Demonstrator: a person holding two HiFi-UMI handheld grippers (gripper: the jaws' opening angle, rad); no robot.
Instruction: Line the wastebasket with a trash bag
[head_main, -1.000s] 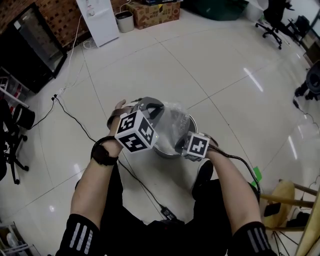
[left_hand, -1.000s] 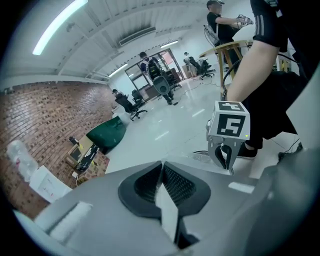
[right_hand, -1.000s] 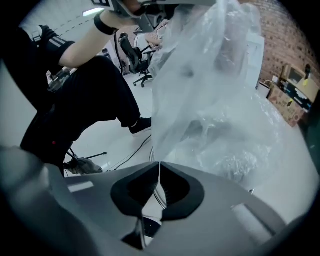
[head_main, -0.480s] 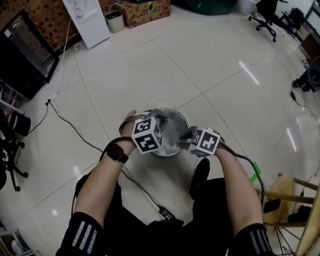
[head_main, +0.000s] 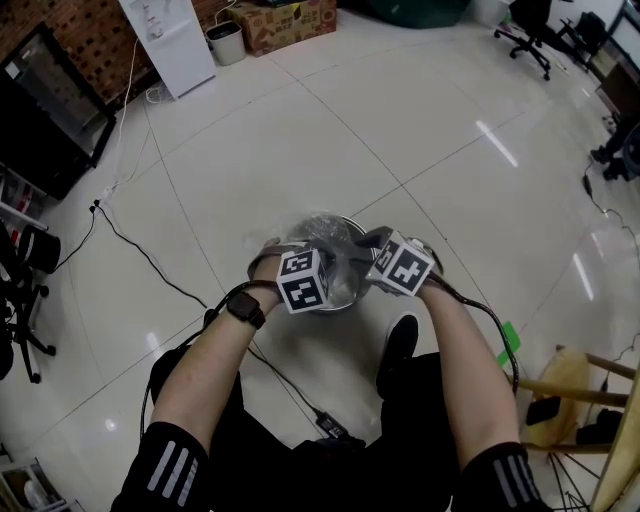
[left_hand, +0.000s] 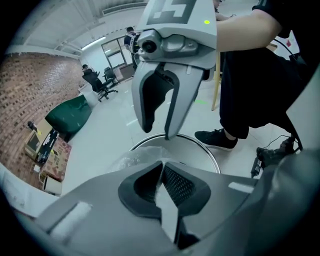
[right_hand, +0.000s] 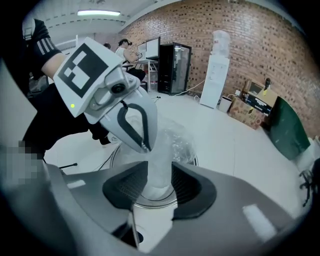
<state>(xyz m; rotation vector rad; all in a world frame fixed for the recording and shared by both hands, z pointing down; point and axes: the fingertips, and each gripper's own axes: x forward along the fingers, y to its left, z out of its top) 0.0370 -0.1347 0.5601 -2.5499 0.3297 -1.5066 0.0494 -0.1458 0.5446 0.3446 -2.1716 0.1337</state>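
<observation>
Left tongs (head_main: 330, 262) were closed, their pads (left_hand: 181, 186) pinching a thin fold of the clear trash bag (head_main: 336, 232). In the right gripper view the same tongs (right_hand: 145, 146) met the film at its upper edge. Right tongs (head_main: 364, 264) had just been opening. Their jaws stood apart in the right gripper view (right_hand: 159, 186), with a column of bag film (right_hand: 172, 142) hanging between them, and the pads were not pressing on it. In the left gripper view the two fingers of the right tongs (left_hand: 157, 131) were likewise spread, just above the basket.

The round metal wastebasket (head_main: 330, 306) stood on the pale tiled floor (head_main: 420, 130) directly in front of the person. Its rim (left_hand: 205, 150) lay below both tools. The bag rose crumpled out of the basket mouth between the two tongs, with most of it above the rim. A black shoe (head_main: 400, 345) rested just beside the basket on the near side. A dark cable (head_main: 150, 262) trailed across the floor to the left of it. A watch (head_main: 243, 307) sat on the left wrist.
</observation>
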